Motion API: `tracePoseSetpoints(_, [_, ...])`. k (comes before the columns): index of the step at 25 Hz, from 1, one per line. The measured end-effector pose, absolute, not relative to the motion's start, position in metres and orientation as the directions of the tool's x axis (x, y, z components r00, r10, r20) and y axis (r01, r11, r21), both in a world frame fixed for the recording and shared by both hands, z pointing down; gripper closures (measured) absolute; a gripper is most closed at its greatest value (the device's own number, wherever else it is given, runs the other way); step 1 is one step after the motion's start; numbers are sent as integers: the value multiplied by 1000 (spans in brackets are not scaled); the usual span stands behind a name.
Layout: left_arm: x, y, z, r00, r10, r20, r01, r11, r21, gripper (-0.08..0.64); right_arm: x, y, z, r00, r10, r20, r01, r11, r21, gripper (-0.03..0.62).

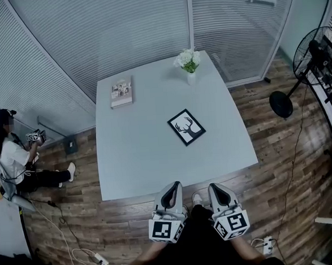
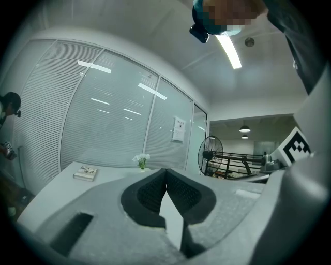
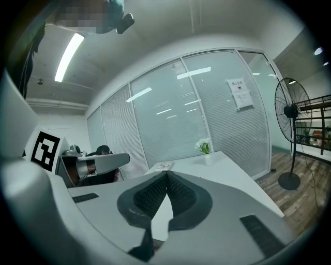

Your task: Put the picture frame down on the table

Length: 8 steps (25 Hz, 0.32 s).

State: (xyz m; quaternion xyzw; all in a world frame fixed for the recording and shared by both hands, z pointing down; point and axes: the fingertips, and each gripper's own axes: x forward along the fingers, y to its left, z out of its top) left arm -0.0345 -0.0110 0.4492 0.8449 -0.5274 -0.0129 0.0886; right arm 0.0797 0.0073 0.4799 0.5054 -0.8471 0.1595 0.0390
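A black picture frame (image 1: pixel 186 127) with a deer-head silhouette lies flat on the pale grey table (image 1: pixel 133 154), right of the middle. Both grippers hang side by side below the table's near edge, well short of the frame. My left gripper (image 1: pixel 171 186) has its jaws closed tip to tip with nothing between them, as the left gripper view (image 2: pixel 165 171) shows. My right gripper (image 1: pixel 215 187) is likewise shut and empty (image 3: pixel 166 173). In both gripper views the jaws hide the frame.
A book (image 1: pixel 121 92) lies at the table's far left and a white vase of flowers (image 1: pixel 189 62) stands at the far edge. A person (image 1: pixel 15 159) sits on the floor at left. A standing fan (image 1: pixel 314 62) is at right. Cables (image 1: pixel 78 254) trail over the wooden floor.
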Motion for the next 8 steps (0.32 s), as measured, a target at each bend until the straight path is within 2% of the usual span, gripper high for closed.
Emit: tracePoseSetpoints(8, [-26,-20,450,452,-889,72,-884,-436,167,545,86,-1,482,-480,-848,226,-872,432,-231,580])
